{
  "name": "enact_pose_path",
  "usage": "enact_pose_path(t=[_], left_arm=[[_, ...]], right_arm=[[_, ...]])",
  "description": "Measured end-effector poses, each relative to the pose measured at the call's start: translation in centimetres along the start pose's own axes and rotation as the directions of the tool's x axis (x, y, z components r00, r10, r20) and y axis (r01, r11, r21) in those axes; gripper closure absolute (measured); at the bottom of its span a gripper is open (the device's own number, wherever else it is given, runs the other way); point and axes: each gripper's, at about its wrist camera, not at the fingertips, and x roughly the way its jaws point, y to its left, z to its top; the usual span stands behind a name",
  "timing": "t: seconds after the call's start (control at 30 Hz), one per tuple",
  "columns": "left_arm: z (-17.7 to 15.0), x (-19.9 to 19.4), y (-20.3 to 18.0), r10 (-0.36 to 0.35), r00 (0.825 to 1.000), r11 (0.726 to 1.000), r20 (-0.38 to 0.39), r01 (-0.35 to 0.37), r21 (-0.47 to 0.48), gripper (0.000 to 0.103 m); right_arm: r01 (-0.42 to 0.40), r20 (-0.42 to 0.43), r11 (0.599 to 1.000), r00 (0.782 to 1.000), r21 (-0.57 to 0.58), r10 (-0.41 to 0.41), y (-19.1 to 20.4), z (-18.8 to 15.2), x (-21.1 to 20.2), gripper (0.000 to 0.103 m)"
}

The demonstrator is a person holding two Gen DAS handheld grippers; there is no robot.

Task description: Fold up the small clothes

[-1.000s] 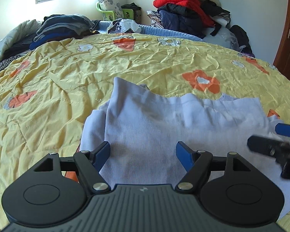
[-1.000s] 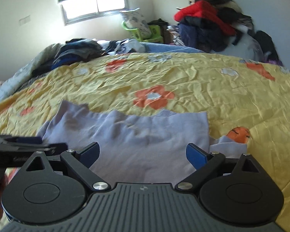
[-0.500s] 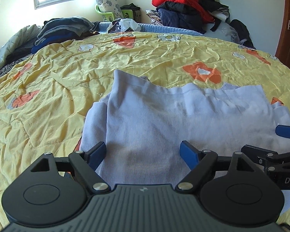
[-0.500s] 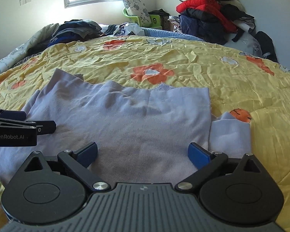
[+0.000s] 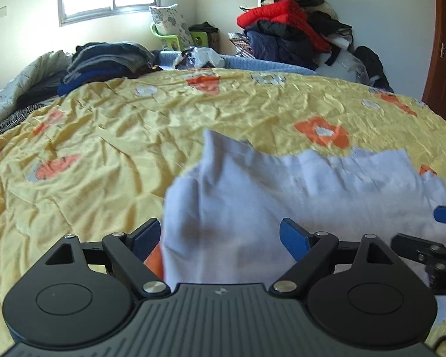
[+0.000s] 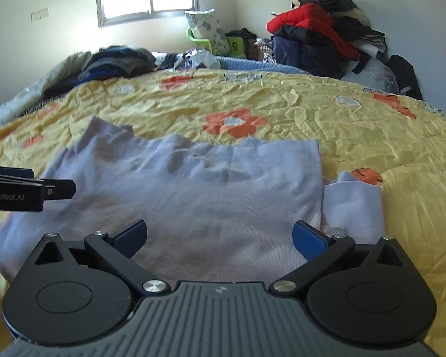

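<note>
Garment (image 6: 223,196): lilac, spread on bed (image 6: 371,125).
Left tongs (image 5: 220,233): spread, empty.
Right tongs (image 6: 220,235): spread, empty.
Advice: pinch both near corners evenly, fold away.

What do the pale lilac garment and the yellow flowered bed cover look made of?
Pale lilac garment: soft matte knit, likely cotton jersey; fine ribbed texture shows near the camera. Yellow flowered bed cover: thin woven fabric with a slight sheen and sharp crinkles, possibly polyester or a cotton blend.
</note>
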Motion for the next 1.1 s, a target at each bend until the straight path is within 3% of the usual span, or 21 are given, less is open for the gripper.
enact_pose_path(t=[0.37, 0.53, 0.7, 1.1], left_arm=[[-1.4, 0.9, 0.1, 0.008, 0.999, 1.000, -0.041, -0.008, -0.005, 0.015], [-2.2, 1.4, 0.4, 0.005, 0.999, 0.999, -0.049, -0.008, -0.051, 0.012], [-3.5, 1.4, 0.6, 0.012, 1.000, 0.996, -0.021, -0.013, -0.084, 0.005], [-5.7, -0.8, 1.4, -0.001, 1.000, 0.998, 0.005, 0.001, -0.063, 0.002]], right_arm=[[-0.016, -0.015, 0.999, 1.000, -0.045, 0.016, 2.0, -1.0, 0.5, 0.000], [-0.014, -0.011, 0.998, 1.000, -0.053, 0.014, 2.1, -1.5, 0.4, 0.000], [0.020, -0.011, 0.995, 1.000, -0.094, -0.021, 3.0, -1.8, 0.6, 0.000], [0.043, -0.026, 0.993, 0.999, -0.112, -0.046, 3.5, -2.4, -0.4, 0.000]])
